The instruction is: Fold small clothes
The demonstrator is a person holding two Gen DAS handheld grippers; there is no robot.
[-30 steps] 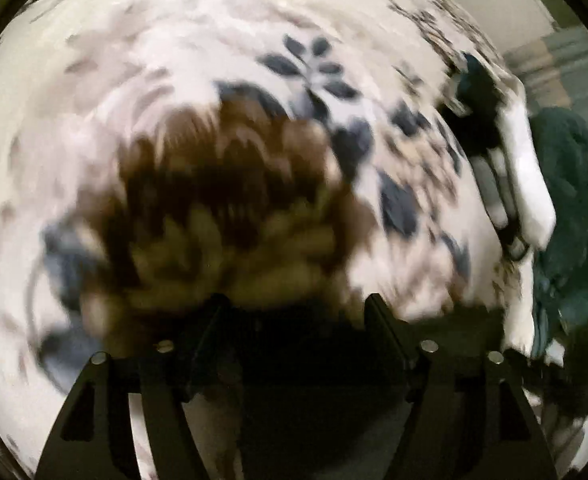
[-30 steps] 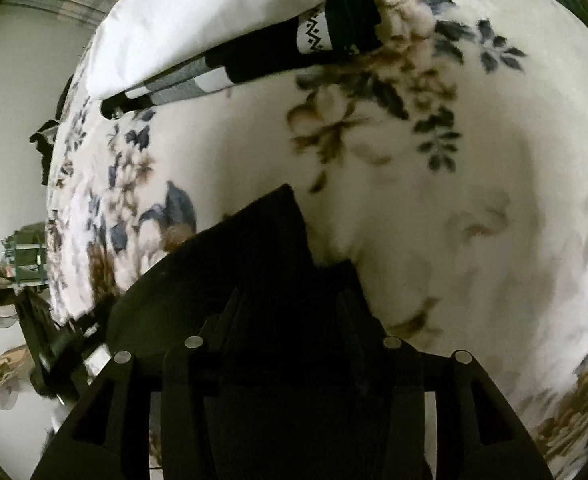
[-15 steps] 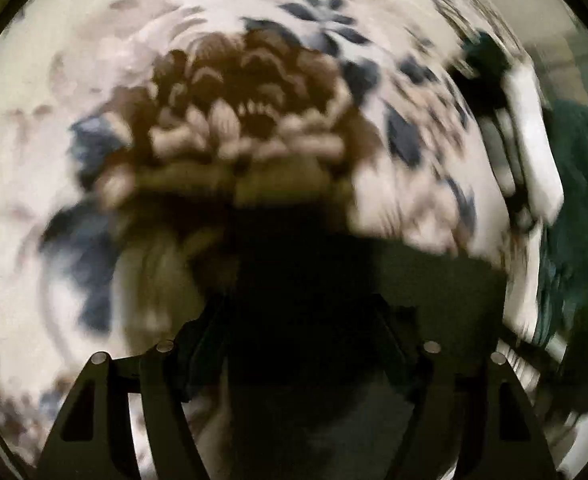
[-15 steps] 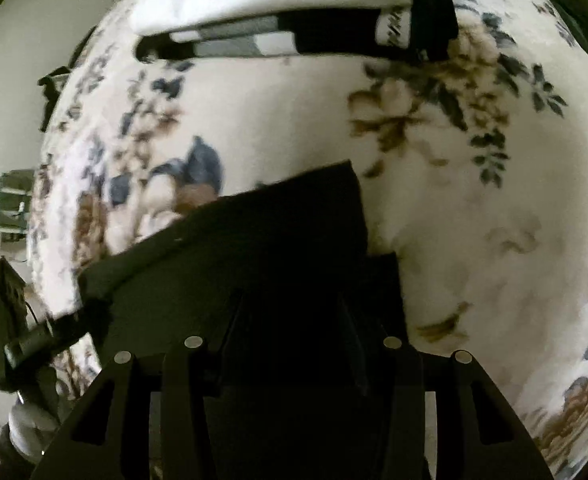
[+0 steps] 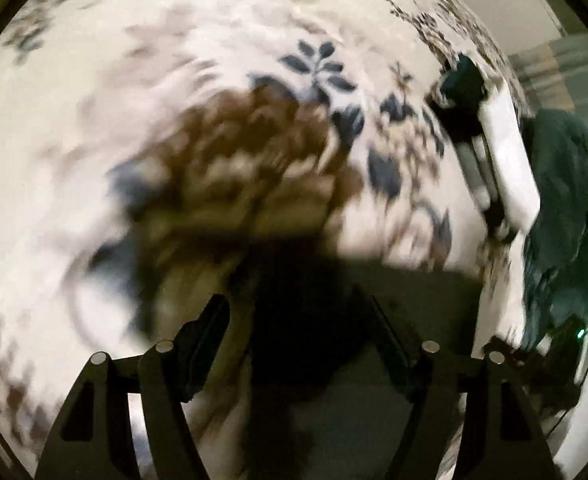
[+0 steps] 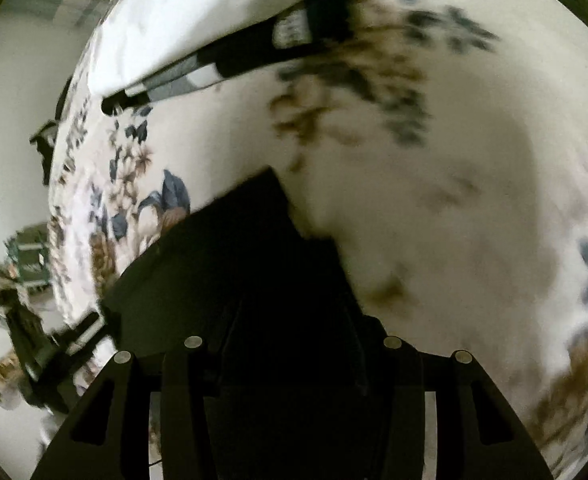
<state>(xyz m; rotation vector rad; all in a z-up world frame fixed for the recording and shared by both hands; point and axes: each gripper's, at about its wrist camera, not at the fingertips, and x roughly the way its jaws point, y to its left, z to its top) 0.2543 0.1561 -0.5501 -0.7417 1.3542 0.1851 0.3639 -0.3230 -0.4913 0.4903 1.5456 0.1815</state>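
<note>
1. Floral bedding, cream with brown and blue flowers, covers the bed (image 5: 197,92) under both views, blurred in places.
2. Nearest, the left hand-held gripper (image 5: 298,312) has its jaws set narrow around a dark garment (image 5: 410,292), which spreads rightward from between the fingers.
3. The right hand-held gripper (image 6: 294,320) likewise pinches the same dark garment (image 6: 229,264); the cloth stretches leftward, one corner pointing up over the bedding.
4. Farther off, toward the bed's far edge, lie a white pillow (image 6: 189,16) and a black-and-grey patterned piece (image 6: 229,64) beside it.
</note>
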